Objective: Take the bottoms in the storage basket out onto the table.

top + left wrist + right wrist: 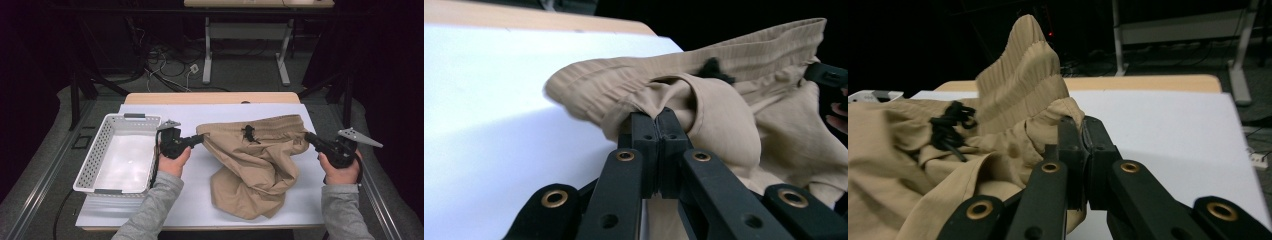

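The beige shorts [255, 160] hang between the two grippers over the white table cover [200, 200]. The left gripper [199, 139] is clenched on the left end of the ribbed waistband; in the left gripper view its jaws are pressed together with a fold of the fabric [704, 115] pinched at their tips. The right gripper [309, 137] grasps the right end of the same waistband, and in the right gripper view the cloth [1023, 90] rises just above its closed jaws. The waistband is stretched between both grippers, and the legs of the shorts fall down in loose folds onto the cover, near the front edge of the table.

Both forearms, in grey sleeves, come from below; the left hand [173, 161] and the right hand [341, 170] hold the grippers almost level, pointing toward each other.

The fabric is thin and soft, with an elastic ribbed band and a black drawstring knot [248, 133] in the middle. A white perforated plastic basket [95, 155] stands just left of the left hand.
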`<state>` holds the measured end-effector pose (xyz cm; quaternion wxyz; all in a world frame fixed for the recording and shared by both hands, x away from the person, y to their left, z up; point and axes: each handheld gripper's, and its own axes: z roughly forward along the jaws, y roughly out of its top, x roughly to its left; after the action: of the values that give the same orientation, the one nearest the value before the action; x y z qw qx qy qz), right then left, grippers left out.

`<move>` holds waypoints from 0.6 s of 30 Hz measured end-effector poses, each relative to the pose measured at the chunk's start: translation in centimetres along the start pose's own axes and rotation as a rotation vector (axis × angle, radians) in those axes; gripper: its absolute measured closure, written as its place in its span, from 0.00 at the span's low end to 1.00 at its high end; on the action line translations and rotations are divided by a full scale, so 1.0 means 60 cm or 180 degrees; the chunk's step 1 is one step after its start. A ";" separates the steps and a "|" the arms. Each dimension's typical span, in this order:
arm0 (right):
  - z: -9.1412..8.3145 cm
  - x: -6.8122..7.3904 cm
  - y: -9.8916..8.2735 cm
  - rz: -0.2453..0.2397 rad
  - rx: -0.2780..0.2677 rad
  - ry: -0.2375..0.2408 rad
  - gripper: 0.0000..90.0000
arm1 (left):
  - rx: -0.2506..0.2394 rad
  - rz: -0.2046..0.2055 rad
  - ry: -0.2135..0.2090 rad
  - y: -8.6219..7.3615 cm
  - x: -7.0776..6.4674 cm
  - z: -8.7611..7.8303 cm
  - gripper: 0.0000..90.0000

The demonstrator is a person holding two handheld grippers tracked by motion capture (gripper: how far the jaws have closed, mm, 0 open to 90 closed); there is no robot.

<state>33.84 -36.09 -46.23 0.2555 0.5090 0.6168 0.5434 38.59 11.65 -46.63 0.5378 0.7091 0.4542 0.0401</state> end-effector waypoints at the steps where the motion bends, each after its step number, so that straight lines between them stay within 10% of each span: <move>1: -0.002 -0.002 0.008 0.0015 0.0011 -0.0006 0.98 | -0.0033 -0.0026 0.0014 0.005 0.003 -0.005 1.00; 9: 0.005 -0.027 0.060 -0.0039 -0.0015 -0.0090 0.98 | -0.0073 0.0059 0.0280 0.038 0.019 -0.020 1.00; 18: 0.054 -0.038 0.063 0.0021 0.0206 -0.0163 0.98 | -0.0078 -0.0124 0.0490 0.045 0.041 0.011 1.00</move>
<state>38.76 -37.26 -44.16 0.2527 0.5328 0.6256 0.5108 42.02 12.86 -45.83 0.5106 0.6883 0.5075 0.0896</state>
